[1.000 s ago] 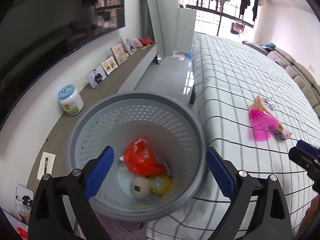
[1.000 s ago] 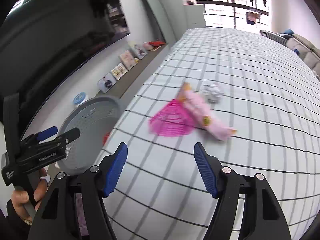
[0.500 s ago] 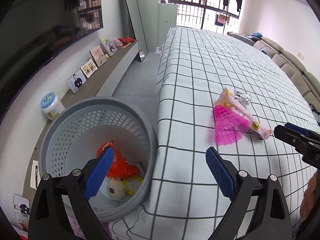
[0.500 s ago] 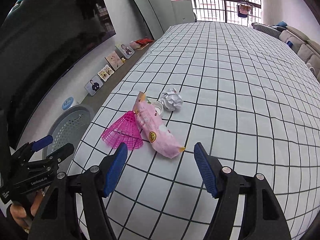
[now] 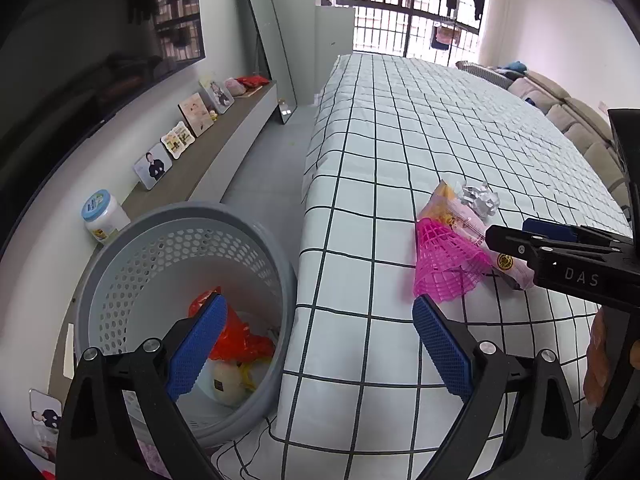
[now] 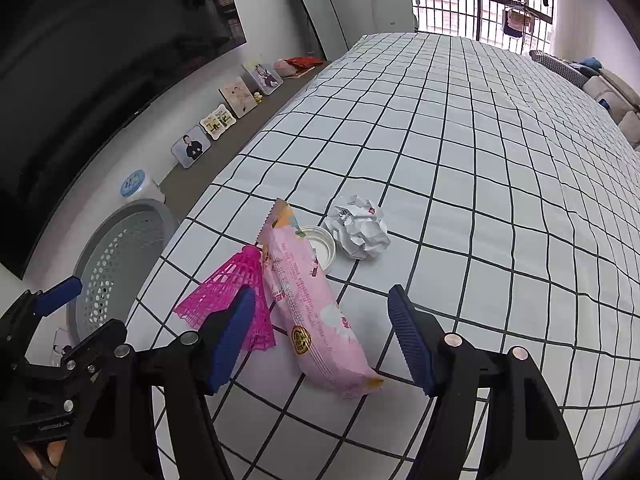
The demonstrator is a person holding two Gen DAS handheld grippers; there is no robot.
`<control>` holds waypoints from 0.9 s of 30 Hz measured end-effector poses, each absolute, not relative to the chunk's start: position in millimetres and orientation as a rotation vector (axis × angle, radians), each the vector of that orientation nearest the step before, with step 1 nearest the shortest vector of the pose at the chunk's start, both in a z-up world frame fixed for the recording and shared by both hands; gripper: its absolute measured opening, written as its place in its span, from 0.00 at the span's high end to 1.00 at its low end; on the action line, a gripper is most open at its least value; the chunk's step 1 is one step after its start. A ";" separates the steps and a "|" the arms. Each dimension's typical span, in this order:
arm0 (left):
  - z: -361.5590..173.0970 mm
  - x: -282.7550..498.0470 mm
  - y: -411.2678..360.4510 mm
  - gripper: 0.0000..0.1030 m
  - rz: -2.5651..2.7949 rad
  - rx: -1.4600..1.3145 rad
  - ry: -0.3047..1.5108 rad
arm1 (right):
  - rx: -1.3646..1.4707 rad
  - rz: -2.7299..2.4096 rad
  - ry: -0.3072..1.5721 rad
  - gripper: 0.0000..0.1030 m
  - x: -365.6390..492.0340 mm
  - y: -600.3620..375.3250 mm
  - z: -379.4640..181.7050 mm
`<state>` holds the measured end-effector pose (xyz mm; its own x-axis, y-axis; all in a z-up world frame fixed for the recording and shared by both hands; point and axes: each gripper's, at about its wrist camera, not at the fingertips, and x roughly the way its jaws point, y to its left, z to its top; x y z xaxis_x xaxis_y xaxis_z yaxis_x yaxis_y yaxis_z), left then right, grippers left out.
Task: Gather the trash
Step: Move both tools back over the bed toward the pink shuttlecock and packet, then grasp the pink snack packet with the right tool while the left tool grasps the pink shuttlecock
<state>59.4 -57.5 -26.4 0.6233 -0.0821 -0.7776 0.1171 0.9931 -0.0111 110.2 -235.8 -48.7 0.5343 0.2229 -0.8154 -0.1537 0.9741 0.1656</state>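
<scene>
Trash is gathered in a small cluster on the checked bedspread (image 6: 480, 160), directly ahead of the right gripper (image 6: 320, 338). That gripper is held with its jaws wide apart and nothing clamped; the near end of a pink snack wrapper (image 6: 312, 308) lies in the gap between the blue pads (image 6: 408, 336) without being touched by them. Just left of the wrapper, partly hidden behind the left pad, a pink plastic shuttlecock (image 6: 232, 296) is seen lying on its side against the wrapper. Beyond the wrapper a round metal lid (image 6: 322, 246) is partly covered by it, and a crumpled paper ball (image 6: 358, 228) rests just beside the lid on the far side.

The left gripper (image 5: 320, 348) is likewise held open and empty, pointed down over the bed's edge, with one pad over the grey perforated basket (image 5: 120, 264) and the other over the bedspread. Inside the basket a red plastic bag (image 5: 240, 336), a pale round item and something yellow can be made out. Past the basket a white jar with a blue lid (image 5: 102, 216) stands on a low shelf (image 5: 224, 148), where a row of framed pictures is lined up farther along.
</scene>
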 end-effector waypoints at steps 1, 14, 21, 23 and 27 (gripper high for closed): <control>-27.4 59.5 -57.7 0.11 -0.113 0.042 0.893 | 0.073 0.221 0.981 0.36 110.6 -235.0 -50.0; -33.6 60.4 -63.7 0.11 -0.120 0.047 0.911 | 0.021 0.233 1.001 0.53 109.0 -227.8 -66.5; -34.6 61.8 -68.3 0.10 -0.119 0.051 0.907 | 0.021 0.255 0.988 0.61 106.7 -228.2 -67.1; -34.4 62.2 -69.6 0.10 -0.118 0.052 0.906 | 0.036 0.260 0.982 0.61 106.0 -230.4 -65.9; -31.7 63.2 -72.2 0.10 -0.123 0.049 0.900 | 0.073 0.263 0.958 0.63 103.2 -237.6 -59.9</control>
